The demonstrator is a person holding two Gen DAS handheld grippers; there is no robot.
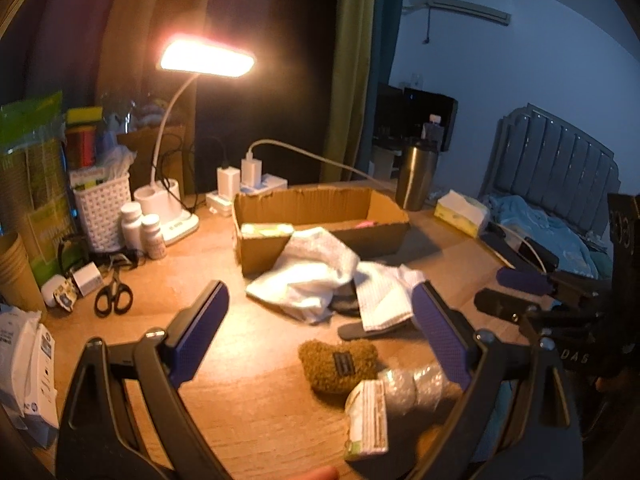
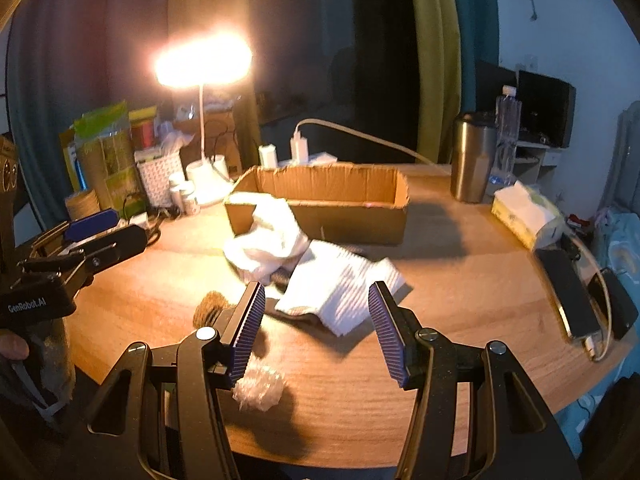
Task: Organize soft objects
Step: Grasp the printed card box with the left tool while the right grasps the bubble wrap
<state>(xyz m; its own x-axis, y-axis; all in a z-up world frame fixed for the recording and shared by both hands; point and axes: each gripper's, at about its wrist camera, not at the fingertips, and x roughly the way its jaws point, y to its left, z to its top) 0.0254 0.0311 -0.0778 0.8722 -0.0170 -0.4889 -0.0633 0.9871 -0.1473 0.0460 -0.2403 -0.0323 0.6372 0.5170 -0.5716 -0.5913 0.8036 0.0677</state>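
Towels (image 2: 320,276) heaped before cardboard box (image 2: 352,216), left gripper (image 1: 320,336) and right gripper (image 2: 316,332) jaws wide, empty.

We count one open brown cardboard box (image 1: 320,216), two crumpled white cloths (image 2: 340,286) lying before it, one fuzzy brown plush pouch (image 1: 338,364) and one clear bubble-wrap roll (image 1: 416,386). At the back stand two white pill bottles (image 1: 142,228), one white lattice plastic basket (image 1: 105,206), one lit white desk lamp (image 1: 206,59) and one steel tumbler (image 2: 472,158). We also find one pair of black-handled scissors (image 1: 113,294), one yellow tissue pack (image 2: 524,210) and one clear water bottle (image 2: 507,132).
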